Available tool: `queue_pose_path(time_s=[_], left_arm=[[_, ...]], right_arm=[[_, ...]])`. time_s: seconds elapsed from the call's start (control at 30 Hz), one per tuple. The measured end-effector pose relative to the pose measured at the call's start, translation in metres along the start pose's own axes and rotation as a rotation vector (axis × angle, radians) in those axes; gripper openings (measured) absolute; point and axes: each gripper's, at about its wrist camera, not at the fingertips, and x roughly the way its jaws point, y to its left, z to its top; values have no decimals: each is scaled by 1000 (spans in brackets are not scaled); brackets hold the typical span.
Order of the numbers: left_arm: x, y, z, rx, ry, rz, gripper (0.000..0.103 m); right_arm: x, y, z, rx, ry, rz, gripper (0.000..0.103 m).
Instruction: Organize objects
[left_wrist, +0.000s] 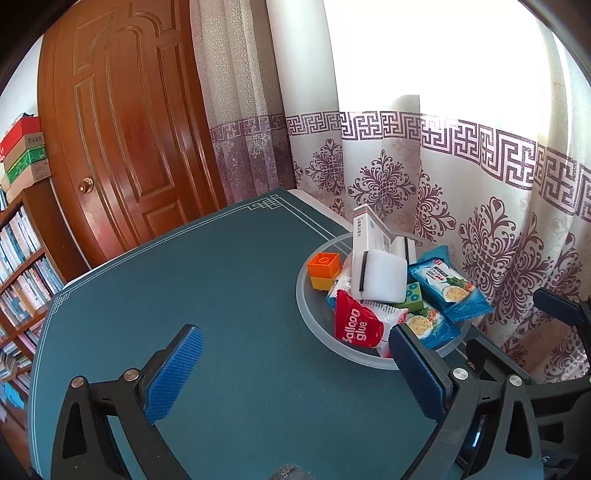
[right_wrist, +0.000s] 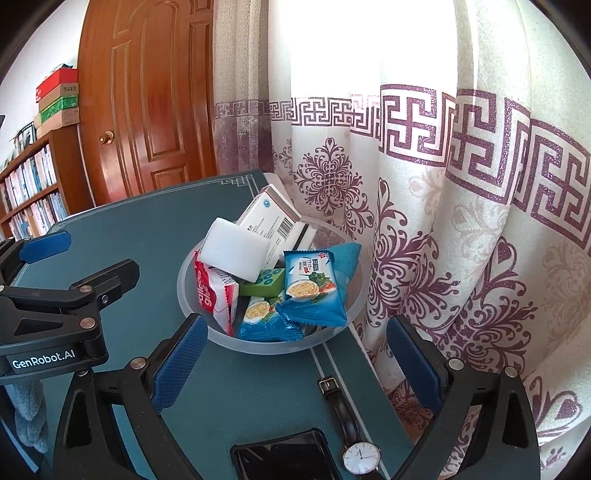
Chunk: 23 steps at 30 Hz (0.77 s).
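Observation:
A clear plastic bowl (left_wrist: 306, 306) (right_wrist: 192, 295) stands at the table's right edge by the curtain. It holds a white sponge (left_wrist: 380, 277) (right_wrist: 236, 254), a white medicine box (left_wrist: 369, 229) (right_wrist: 273, 218), a red balloon glue packet (left_wrist: 360, 325) (right_wrist: 210, 291), two blue cracker packets (left_wrist: 450, 288) (right_wrist: 314, 291), a green brick (left_wrist: 413, 297) (right_wrist: 264, 282) and an orange-yellow brick (left_wrist: 325, 271). My left gripper (left_wrist: 295, 365) is open and empty, just left of the bowl. My right gripper (right_wrist: 299, 362) is open and empty, in front of the bowl.
A wristwatch (right_wrist: 354, 435) and a black phone (right_wrist: 284, 458) lie on the teal table mat (left_wrist: 184, 288) under my right gripper. A patterned curtain (right_wrist: 461, 221) hangs close on the right. A wooden door (left_wrist: 129, 129) and a bookshelf (left_wrist: 22, 266) stand beyond.

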Motion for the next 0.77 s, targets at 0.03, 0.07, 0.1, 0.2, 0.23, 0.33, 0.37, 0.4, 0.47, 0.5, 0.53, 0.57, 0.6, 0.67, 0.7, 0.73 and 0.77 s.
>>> queue_pose_path(time_s=[0.03, 0.07, 0.1, 0.2, 0.23, 0.33, 0.37, 0.4, 0.47, 0.5, 0.53, 0.57, 0.6, 0.67, 0.7, 0.73, 0.77], left_arm=[[1, 0, 0, 1, 2, -1, 103], [1, -1, 0, 2, 5, -2, 103], [1, -1, 0, 3, 9, -2, 103], [3, -2, -1, 7, 18, -5, 103], [4, -3, -1, 8, 20, -7, 103], [4, -4, -1, 13, 20, -11, 103], [4, -4, 0, 14, 19, -11, 103], [3, -4, 0, 15, 17, -11, 103], [4, -5, 0, 19, 15, -9, 103], [4, -5, 0, 19, 15, -12, 103], [4, -5, 0, 19, 15, -14, 103], [4, -5, -1, 19, 14, -12, 103], [5, -5, -1, 18, 15, -10, 103], [6, -5, -1, 17, 18, -10, 103], [6, -4, -1, 17, 20, -9, 103], [6, -4, -1, 16, 20, -10, 103], [6, -4, -1, 16, 21, -11, 103]], right_arm=[[1, 0, 0, -1, 2, 0, 98], [1, 0, 0, -3, 2, -1, 98], [2, 0, 0, -6, 3, -5, 98], [4, 1, -1, -15, 9, -13, 98], [4, 1, -1, -14, 11, -13, 98], [5, -1, -2, -12, 14, -19, 98], [5, -1, -2, -10, 15, -19, 98], [5, -2, -2, -9, 15, -20, 98], [5, -2, -2, -8, 15, -20, 98], [5, -2, -2, -7, 17, -18, 98], [5, -2, -2, -8, 18, -17, 98], [5, -2, -2, -9, 20, -17, 98], [6, -2, -3, -9, 21, -16, 98], [6, -1, -3, -10, 24, -14, 98], [6, -1, -3, -11, 24, -14, 98], [6, -1, -3, -11, 24, -14, 98], [6, 0, -3, -11, 24, -14, 98]])
